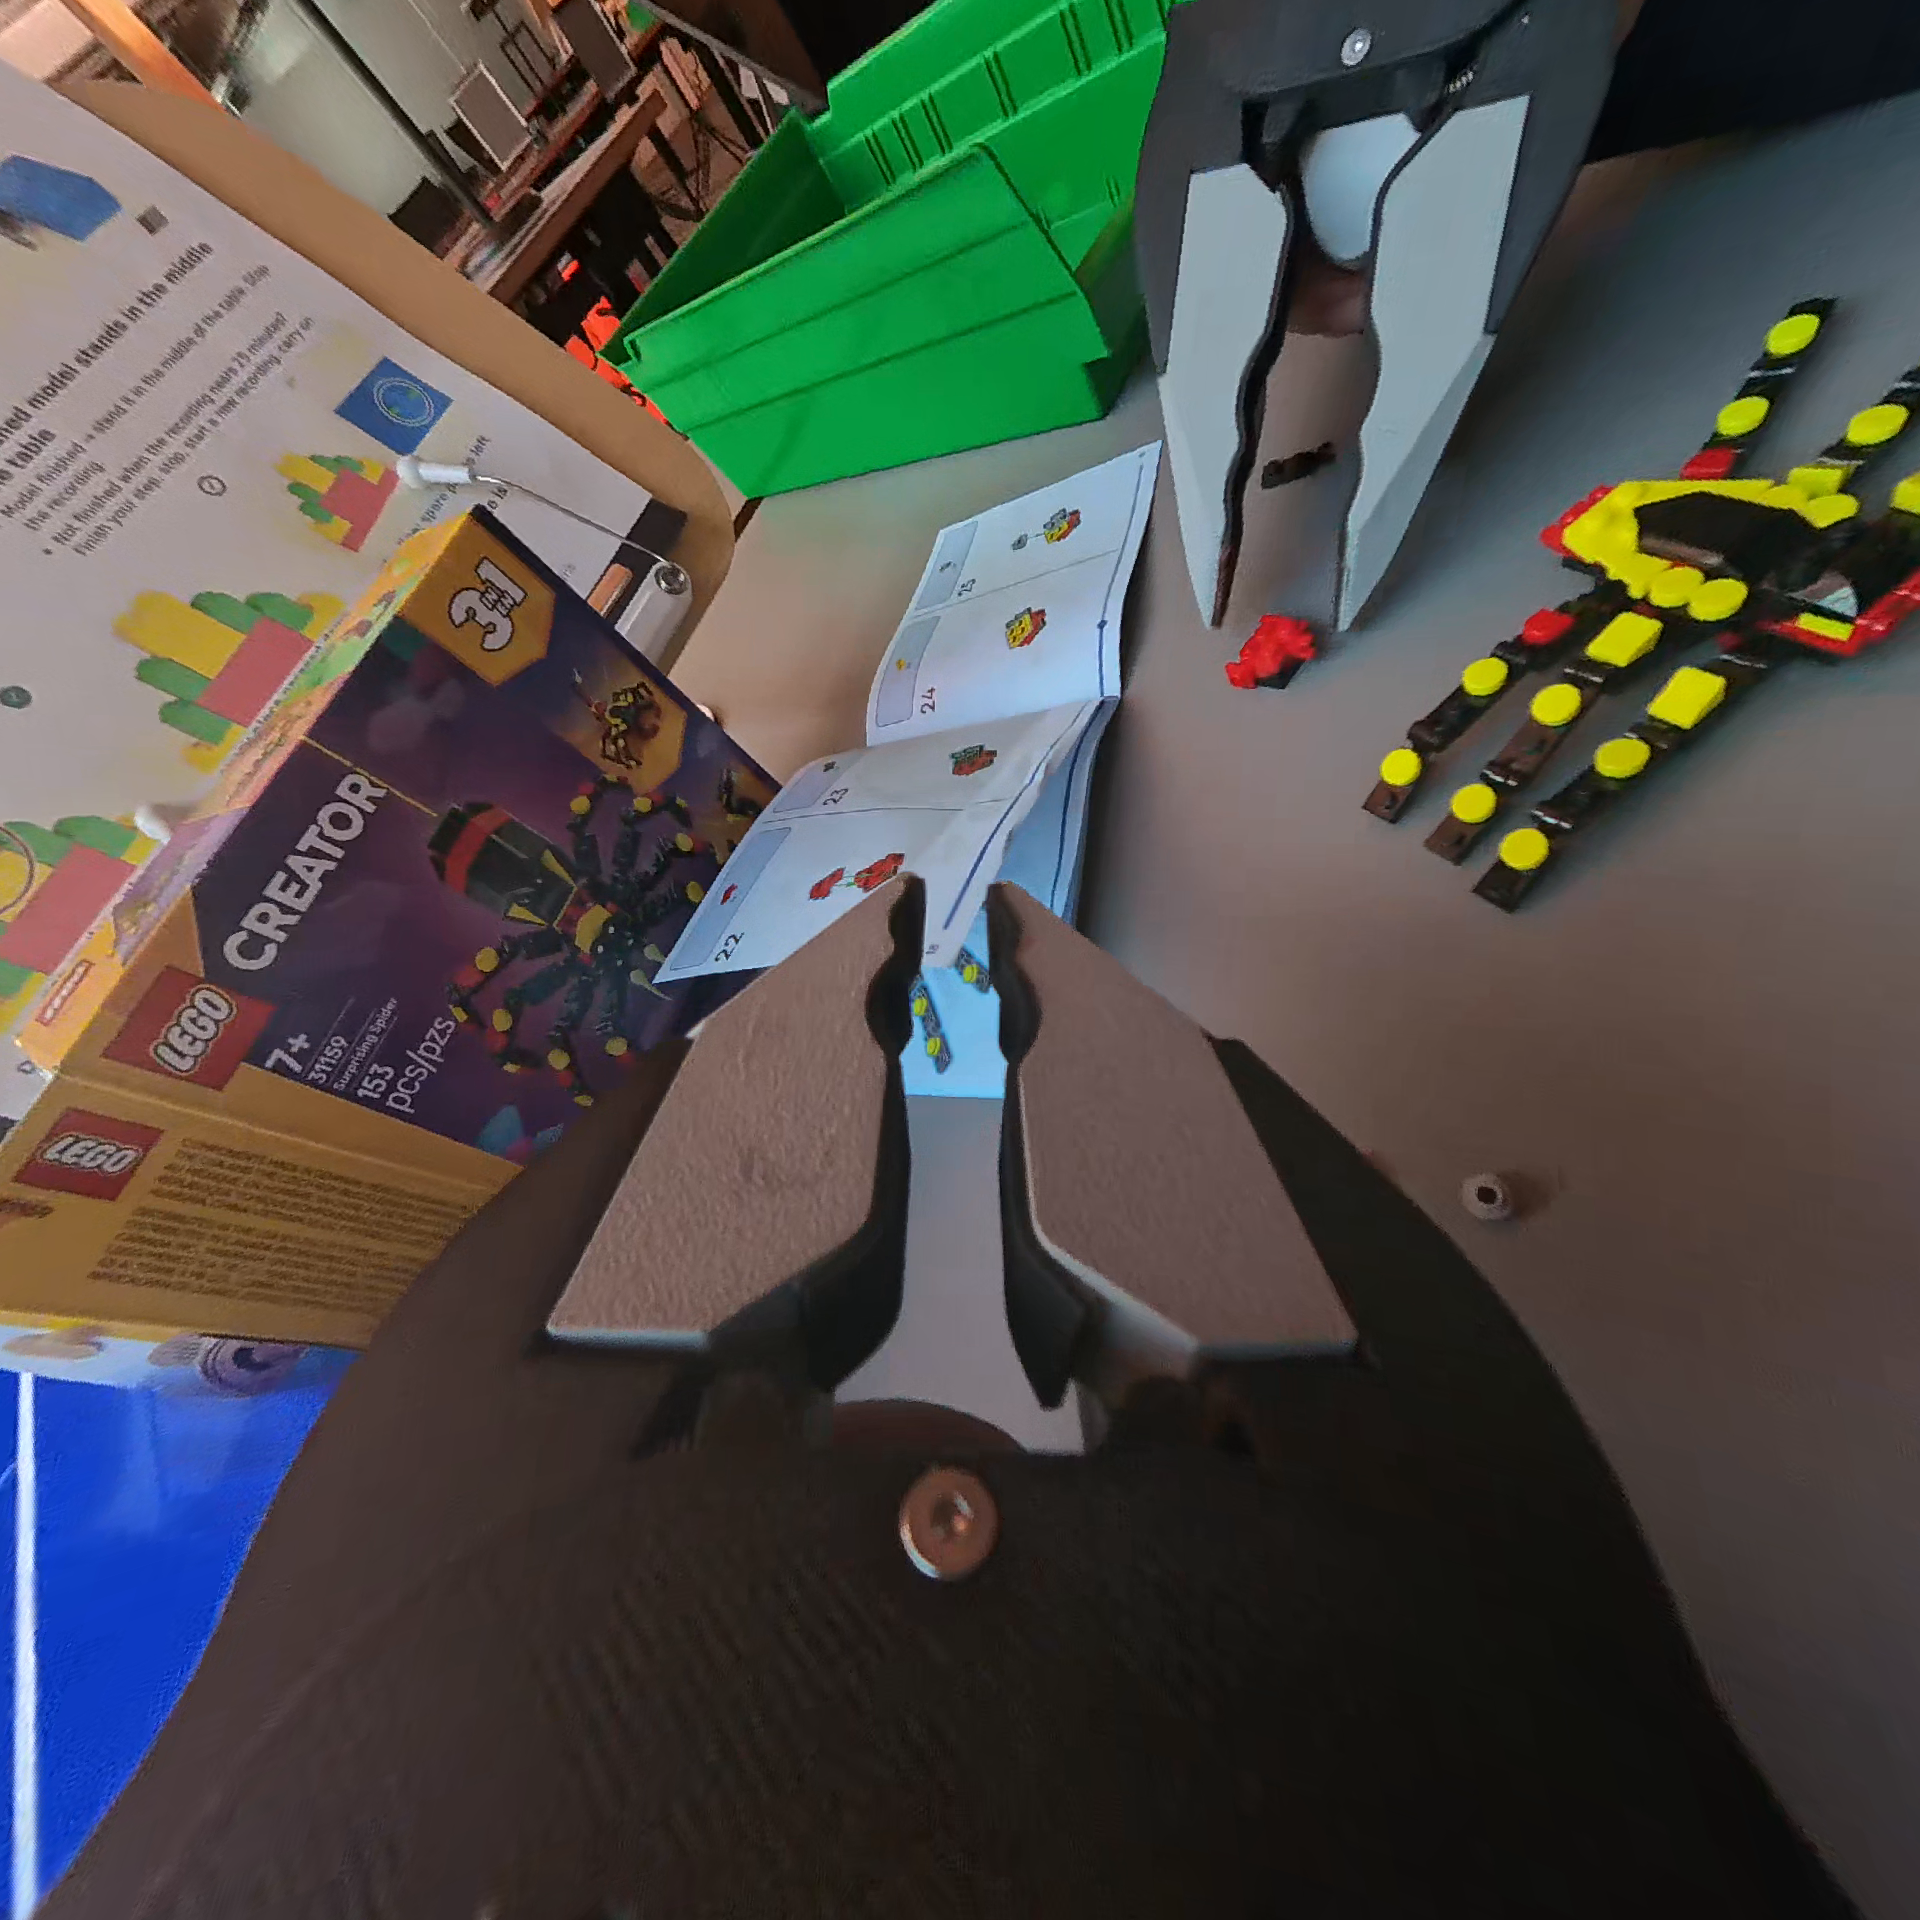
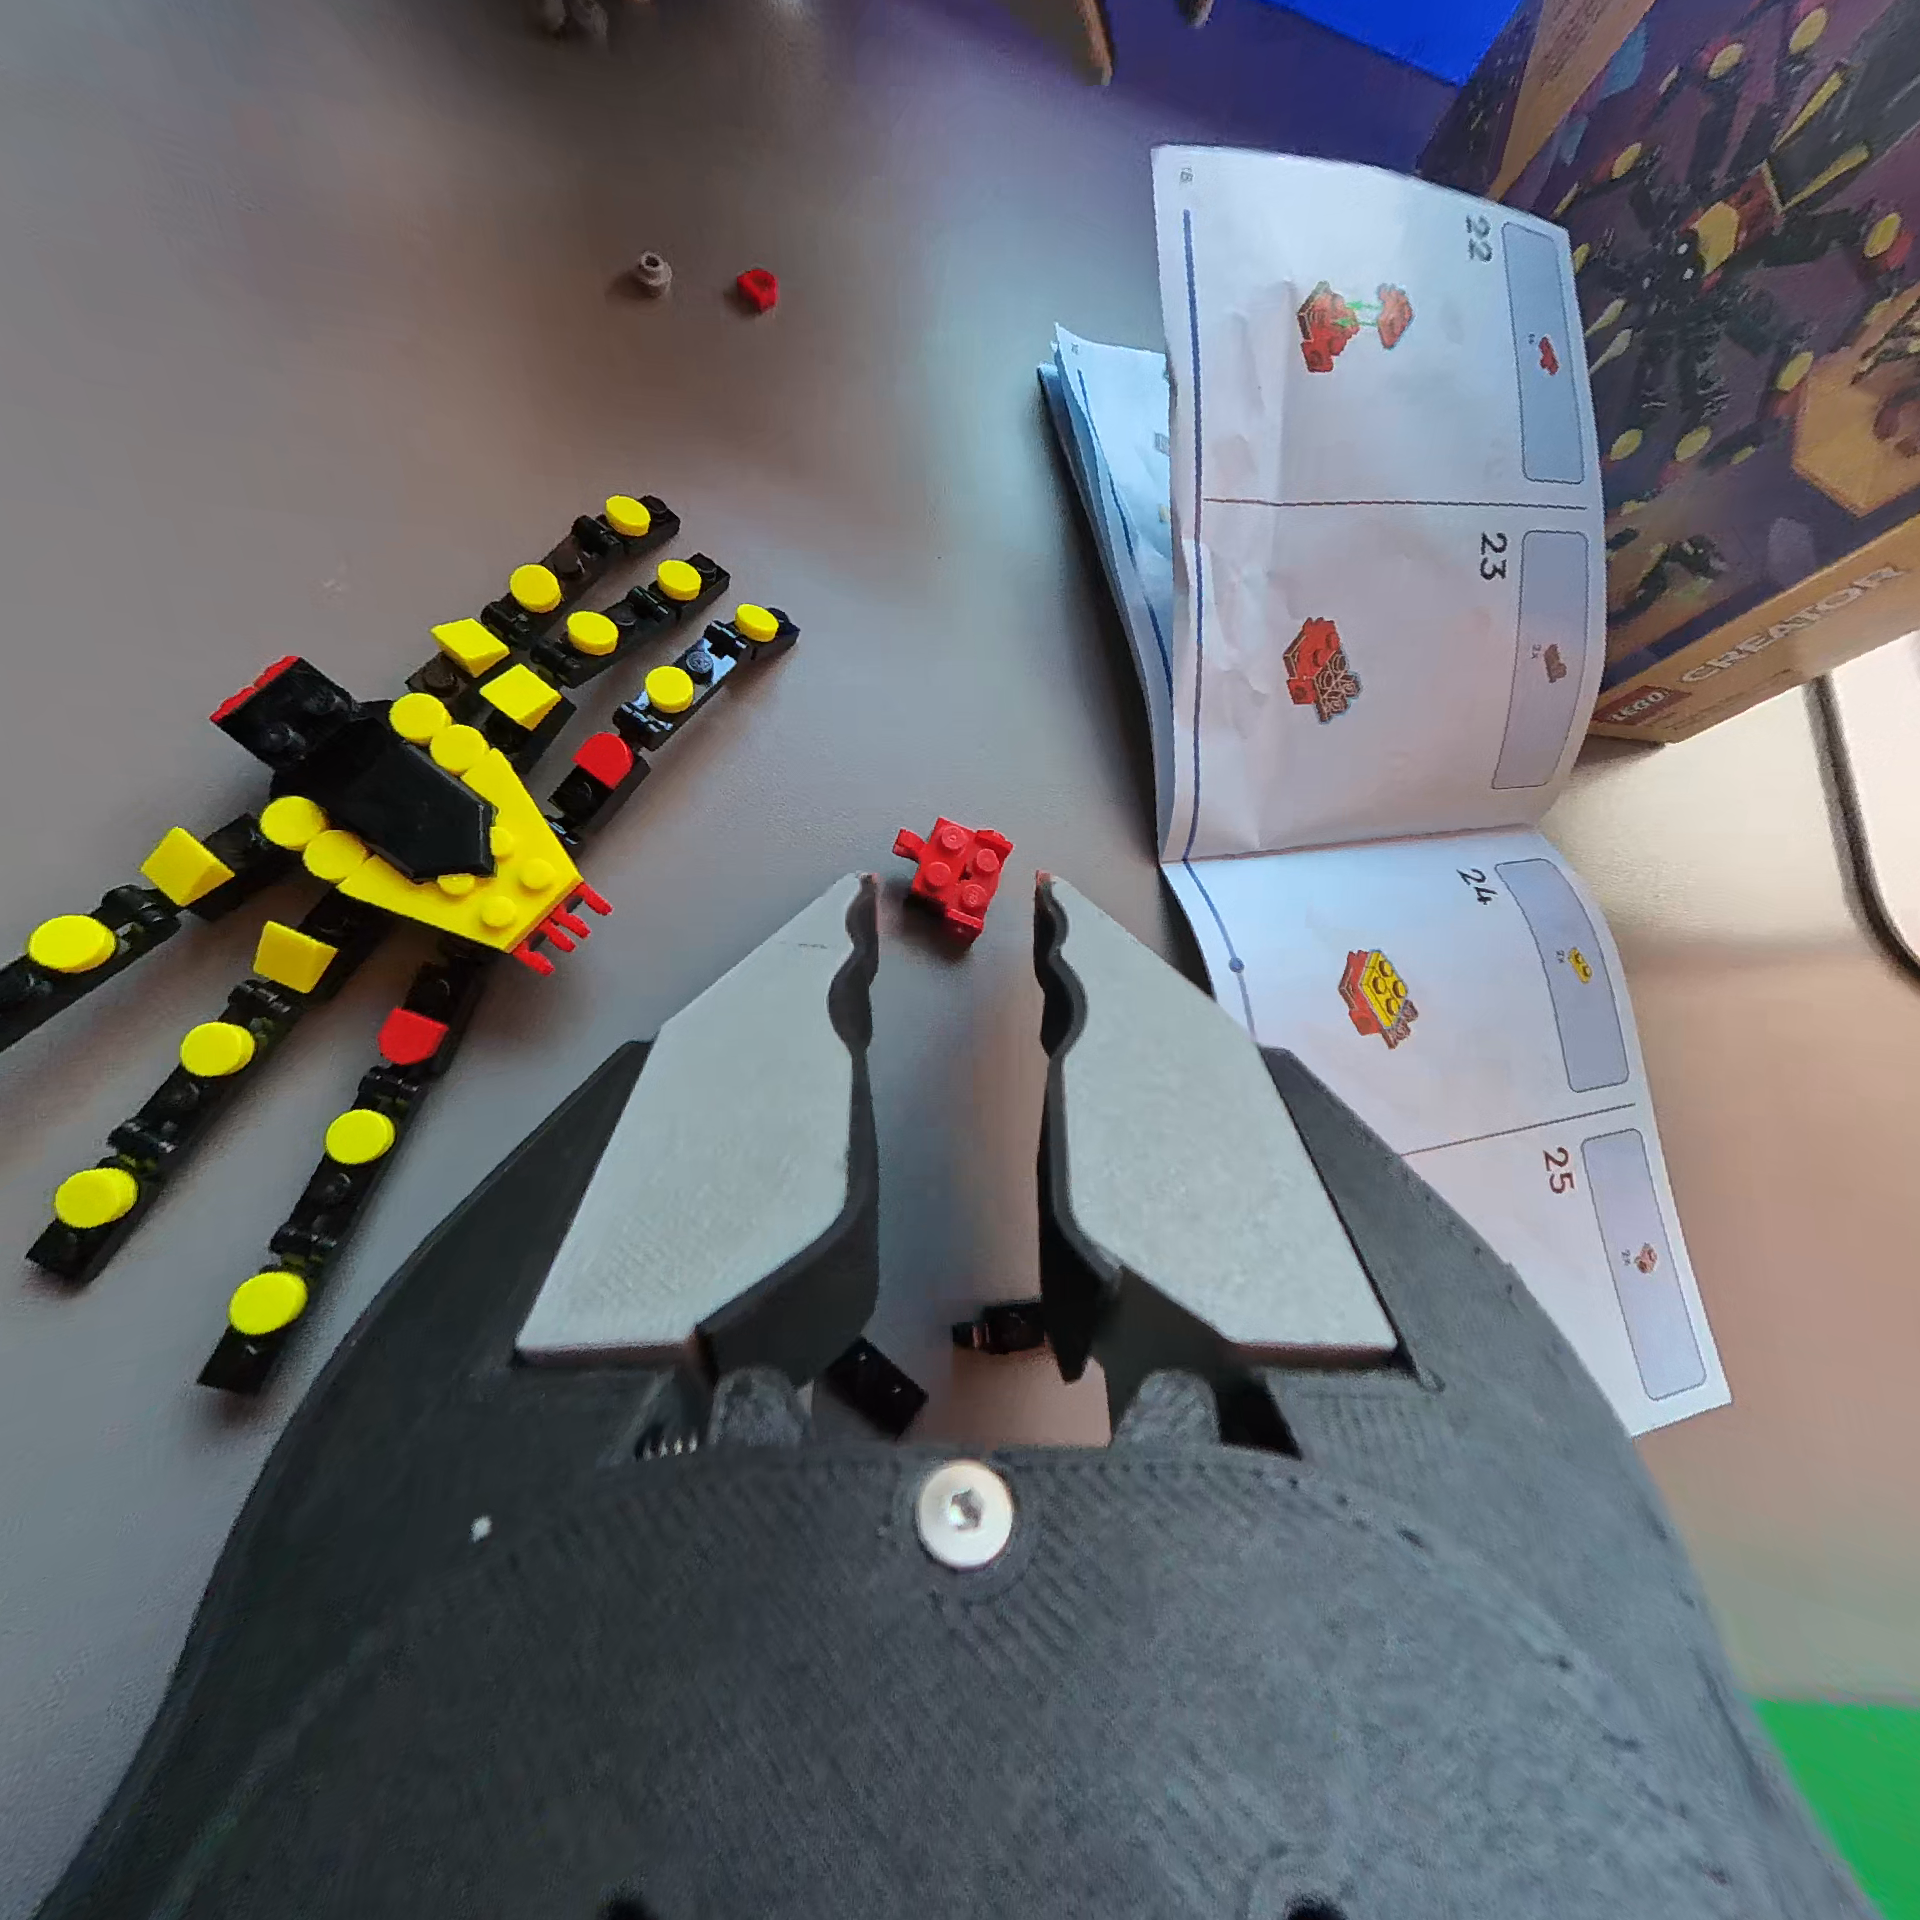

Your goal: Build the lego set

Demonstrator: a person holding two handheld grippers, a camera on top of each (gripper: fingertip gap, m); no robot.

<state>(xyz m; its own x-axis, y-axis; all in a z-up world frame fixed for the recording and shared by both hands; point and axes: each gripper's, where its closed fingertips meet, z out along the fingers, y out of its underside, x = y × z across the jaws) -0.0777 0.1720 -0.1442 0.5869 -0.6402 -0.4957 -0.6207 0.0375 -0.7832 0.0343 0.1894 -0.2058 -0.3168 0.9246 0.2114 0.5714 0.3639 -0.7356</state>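
A black, yellow and red lego spider model [image 2: 416, 821] lies flat on the grey table [image 2: 312, 312]; it also shows in the left wrist view [image 1: 1704, 582]. A small red lego assembly [image 2: 951, 862] sits on the table just beyond and between the tips of my right gripper [image 2: 956, 885], which is open and empty. In the left wrist view the right gripper [image 1: 1286, 613] points down just above the red assembly [image 1: 1270, 652]. My left gripper [image 1: 954, 904] is slightly open and empty, over the edge of the open instruction booklet [image 1: 997, 665].
The booklet [image 2: 1382, 623] lies right of the red assembly, with the set's box [image 2: 1745, 312] behind it. Green bins [image 1: 914, 291] stand at the back. A grey stud [image 2: 651, 272] and a small red piece [image 2: 757, 289] lie farther off. Two black pieces [image 2: 1003, 1327] lie under the right gripper. My hands' fingertips stand some 15 cm from each other. The small red piece [image 2: 757, 289] lies around 9 cm away from my left fingertips.
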